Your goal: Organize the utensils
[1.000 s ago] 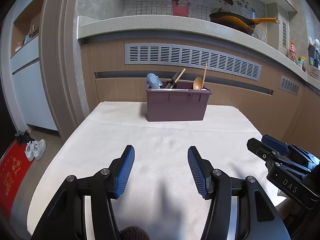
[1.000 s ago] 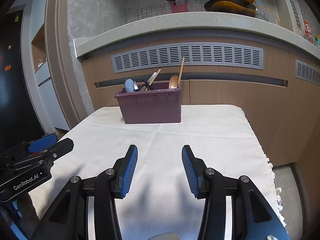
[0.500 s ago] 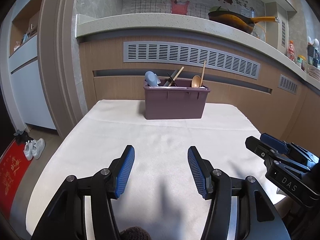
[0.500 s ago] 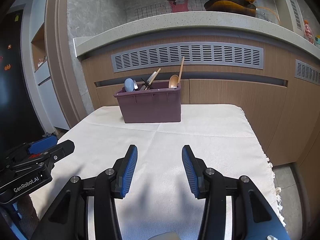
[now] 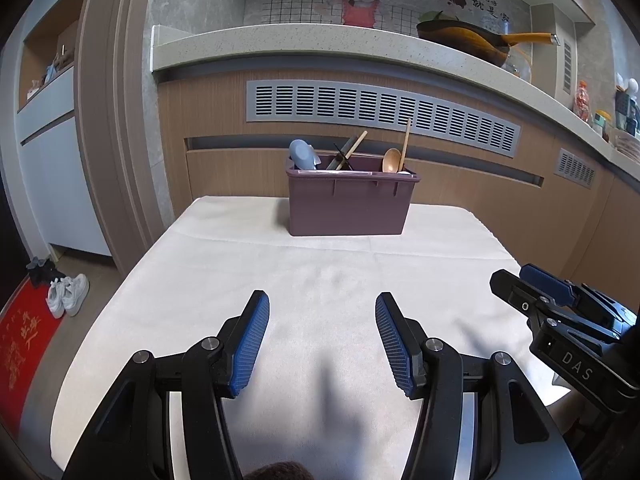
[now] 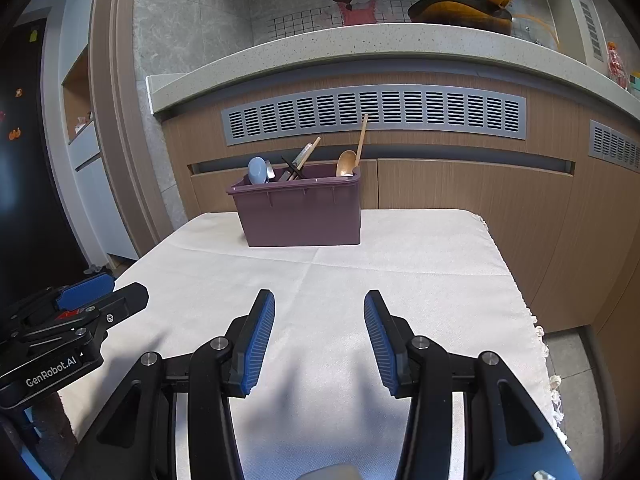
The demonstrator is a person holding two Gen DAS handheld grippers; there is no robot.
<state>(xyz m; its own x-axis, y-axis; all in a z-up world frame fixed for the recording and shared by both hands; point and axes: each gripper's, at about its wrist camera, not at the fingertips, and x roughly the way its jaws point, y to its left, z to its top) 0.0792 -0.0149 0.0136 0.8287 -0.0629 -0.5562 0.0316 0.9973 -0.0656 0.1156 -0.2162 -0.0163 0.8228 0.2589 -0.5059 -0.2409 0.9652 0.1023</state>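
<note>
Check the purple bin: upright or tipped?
Upright. The purple bin sits flat on the white cloth, rim level, utensils standing inside.

Bright, sharp frames; soft shadows, fisheye bending, dark corners.

One purple bin (image 5: pixel 347 208) stands on one white tablecloth (image 5: pixel 304 280). Sticking out of the bin are one blue spoon (image 5: pixel 302 154), one wooden spoon (image 5: pixel 391 161), and a crossed bundle of chopsticks (image 5: pixel 347 152) whose number cannot be told; one more wooden stick (image 5: pixel 406 142) rises beside the wooden spoon. Two grippers are in view, the left gripper (image 5: pixel 322 340) and the right gripper (image 6: pixel 319 336), each with two blue pads. One pan (image 5: pixel 460 42) sits on the counter. Two grey vents (image 5: pixel 380 114) show in the left view. One pair of white shoes (image 5: pixel 68 294) lies on the floor beside one red mat (image 5: pixel 20 352).
</note>
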